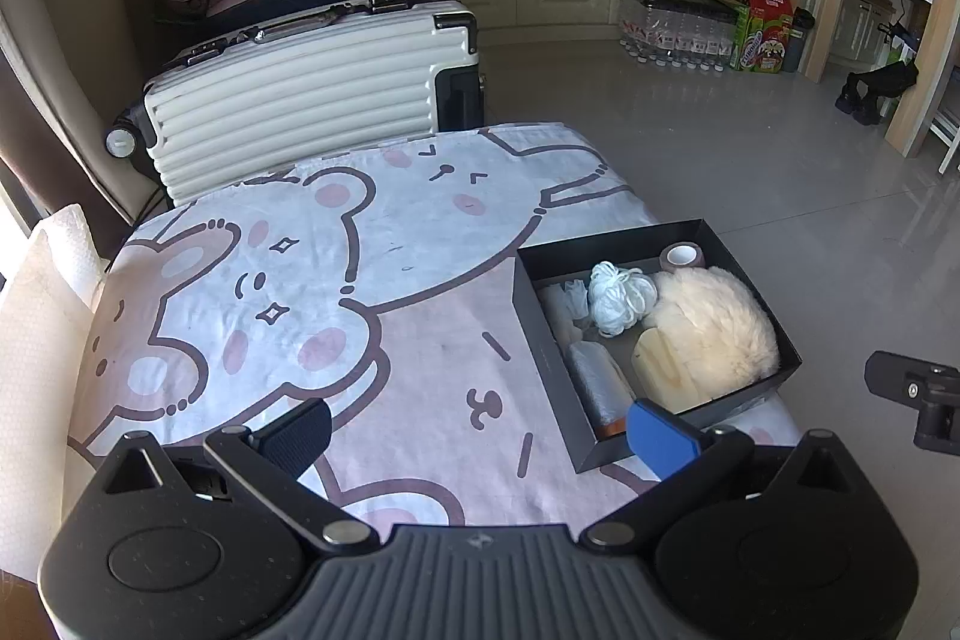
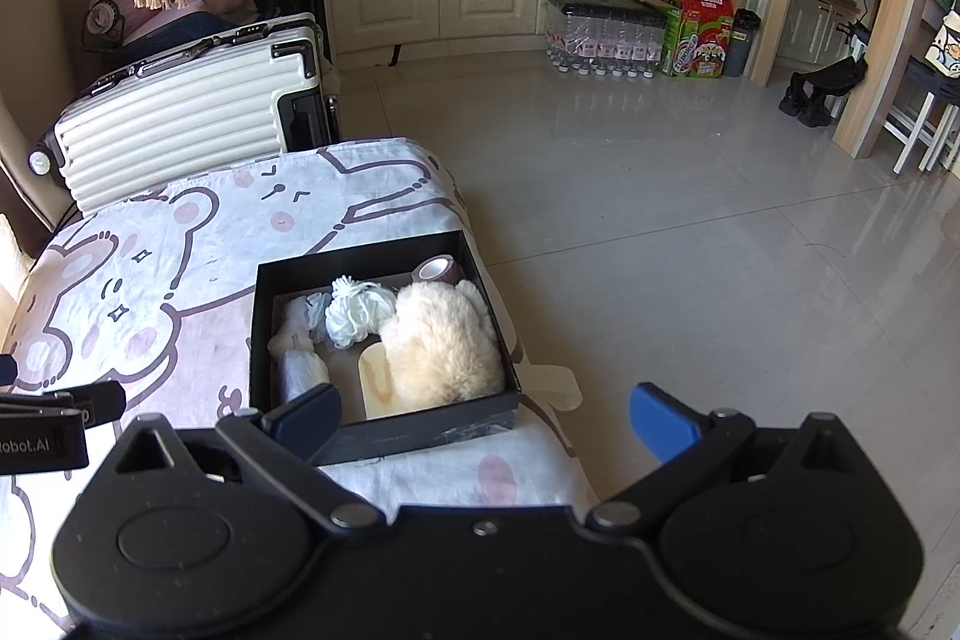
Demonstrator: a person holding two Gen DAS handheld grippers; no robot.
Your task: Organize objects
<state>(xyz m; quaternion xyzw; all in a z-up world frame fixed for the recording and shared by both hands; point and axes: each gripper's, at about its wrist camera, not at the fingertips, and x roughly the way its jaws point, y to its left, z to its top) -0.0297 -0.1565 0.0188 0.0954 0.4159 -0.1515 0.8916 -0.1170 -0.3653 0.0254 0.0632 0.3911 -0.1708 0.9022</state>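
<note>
Black cardboard box (image 2: 384,436) is sitting ahead of my right gripper (image 2: 480,421), its near wall just beyond my left-hand fingertip, on the bear-print cloth (image 1: 372,292) covering the table. I'm holding both grippers back, jaws spread wide, nothing between them. From my left gripper (image 1: 480,433), the box (image 1: 540,340) is lying ahead and off to the right, its near corner just beyond the blue fingertip (image 1: 660,436).

Inside the box I'm seeing a cream fluffy plush (image 2: 444,340) filling the far-right part, a bundle of white yarn (image 2: 360,310) left of it, a roll of brown tape (image 2: 437,269) in the far corner, some wrapped white items (image 2: 297,340) along the left wall, and a pale wooden piece (image 2: 378,379) half under the plush. What the wrapped items are, I can't tell.

No loose items are showing on the cloth, so I'm judging the sorting as done or nearly done, with everything collected in the box. A white ribbed suitcase (image 1: 288,100) is standing past the table's far edge.

Next move, as I'm reading it: either backing both grippers away, or going in on the box to tidy contents. The plush is soft and will squash; the tape roll is sitting tight in the corner.
</note>
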